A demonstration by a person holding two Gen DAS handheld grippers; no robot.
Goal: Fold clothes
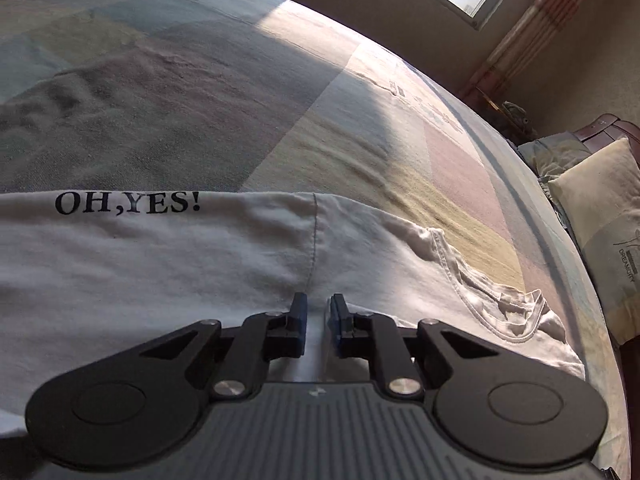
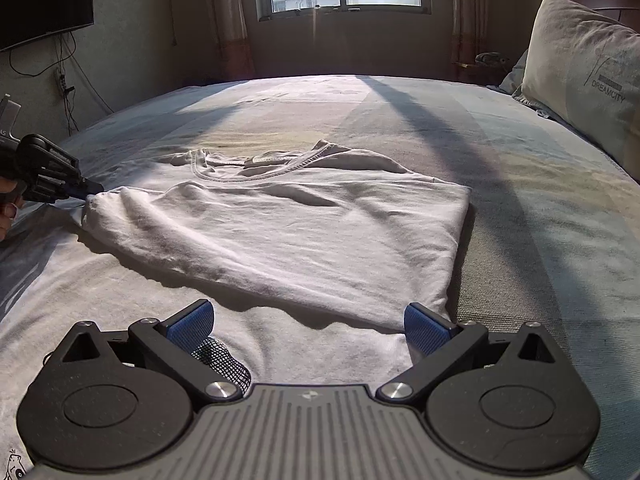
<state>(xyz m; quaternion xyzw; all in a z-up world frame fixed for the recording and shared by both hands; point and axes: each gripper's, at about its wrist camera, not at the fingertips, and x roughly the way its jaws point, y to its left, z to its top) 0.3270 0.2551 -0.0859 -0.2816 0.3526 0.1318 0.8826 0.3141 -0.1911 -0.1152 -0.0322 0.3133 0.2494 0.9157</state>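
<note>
A white T-shirt (image 2: 280, 232) lies partly folded on the bed (image 2: 540, 200), collar at the far side. The left gripper (image 1: 318, 316) has its jaws nearly closed, pinching a fold of the shirt's left edge. The right gripper (image 2: 310, 322) hovers at the near hem, jaws wide apart, holding nothing.

The left gripper (image 2: 94, 189) pinches the white T-shirt (image 2: 280, 232) on the bed (image 2: 540, 240).

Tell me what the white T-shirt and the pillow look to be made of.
T-shirt: soft matte knit, probably cotton jersey; it drapes in loose wrinkles and has a stitched collar band. Pillow: matte woven cloth cover, likely cotton, plump, faintly creased, with printed lettering.
</note>
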